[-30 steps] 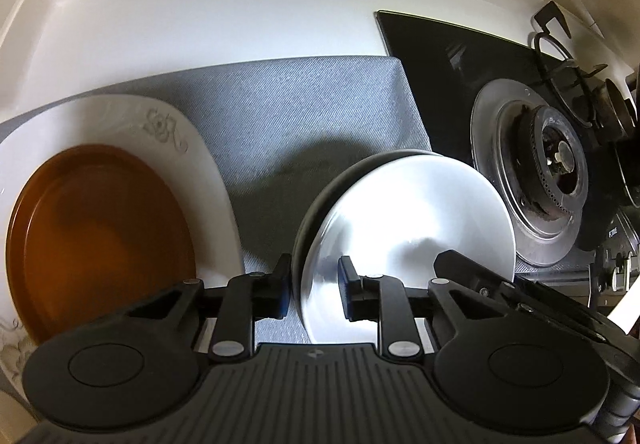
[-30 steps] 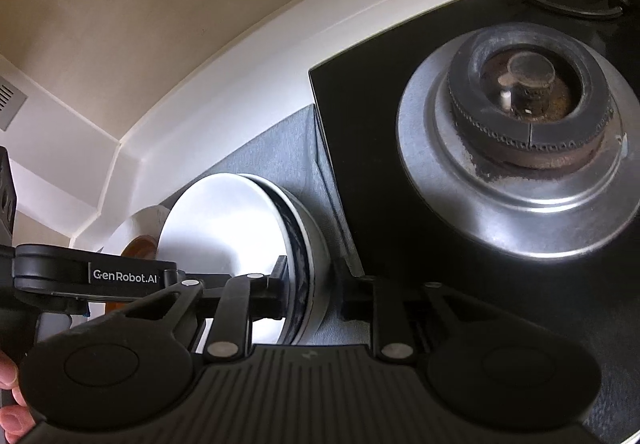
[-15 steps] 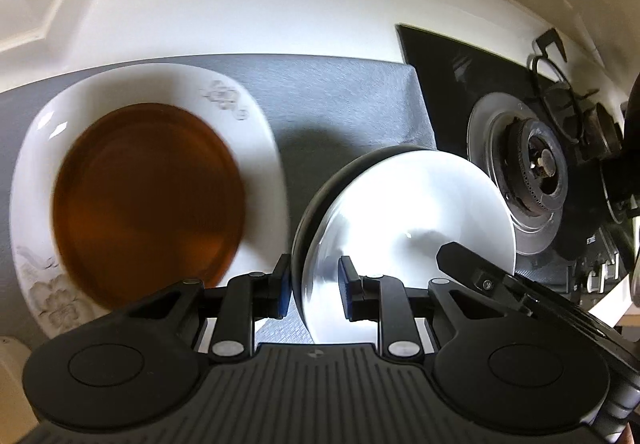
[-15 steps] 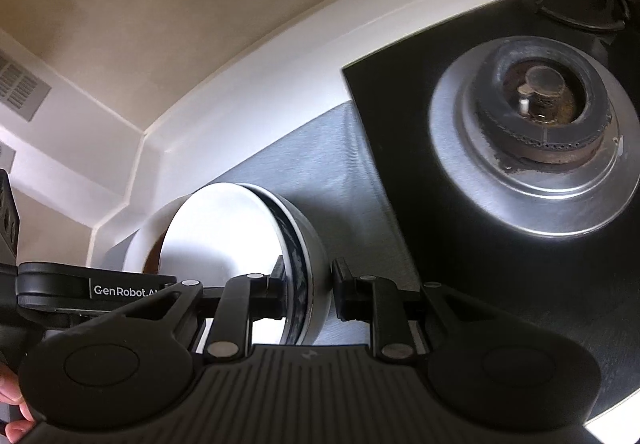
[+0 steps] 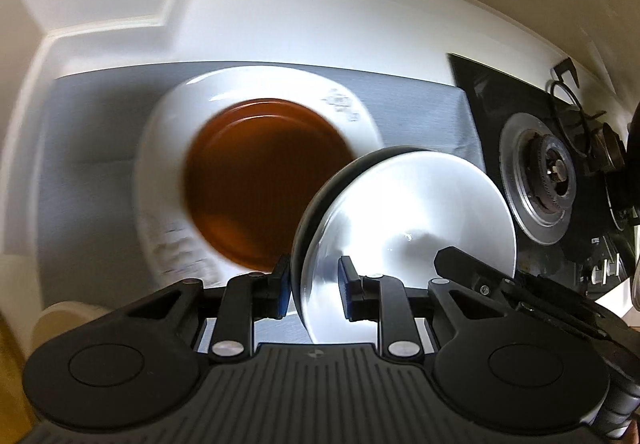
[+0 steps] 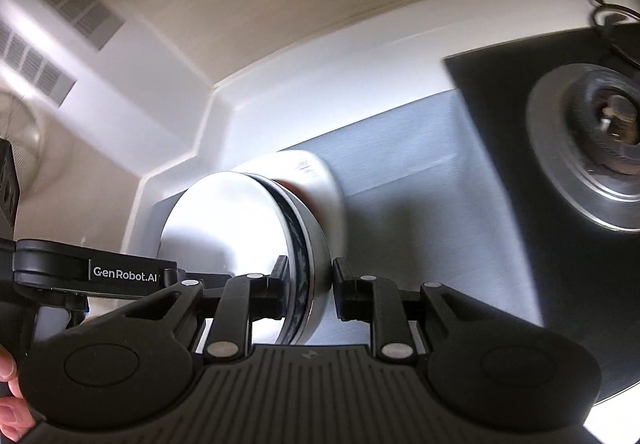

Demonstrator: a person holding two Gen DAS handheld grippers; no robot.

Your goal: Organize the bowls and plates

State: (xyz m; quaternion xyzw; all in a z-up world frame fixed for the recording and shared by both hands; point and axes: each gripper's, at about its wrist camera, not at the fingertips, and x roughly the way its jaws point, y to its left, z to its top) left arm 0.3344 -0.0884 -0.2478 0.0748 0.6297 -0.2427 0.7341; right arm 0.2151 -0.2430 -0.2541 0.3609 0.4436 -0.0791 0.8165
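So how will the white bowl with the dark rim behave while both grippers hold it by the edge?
The white bowl looks glossy and glazed, so it may slip between the fingers. The left gripper and right gripper pinch only its thin rim, so it could pivot. It is probably rigid and would chip if dropped.

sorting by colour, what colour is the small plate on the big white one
Brown, best seen in the left wrist view.

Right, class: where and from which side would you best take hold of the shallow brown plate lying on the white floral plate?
Grip the shallow brown plate at its raised near rim, coming low from the camera side: it lies flat on the white floral plate, so only its edge offers purchase.
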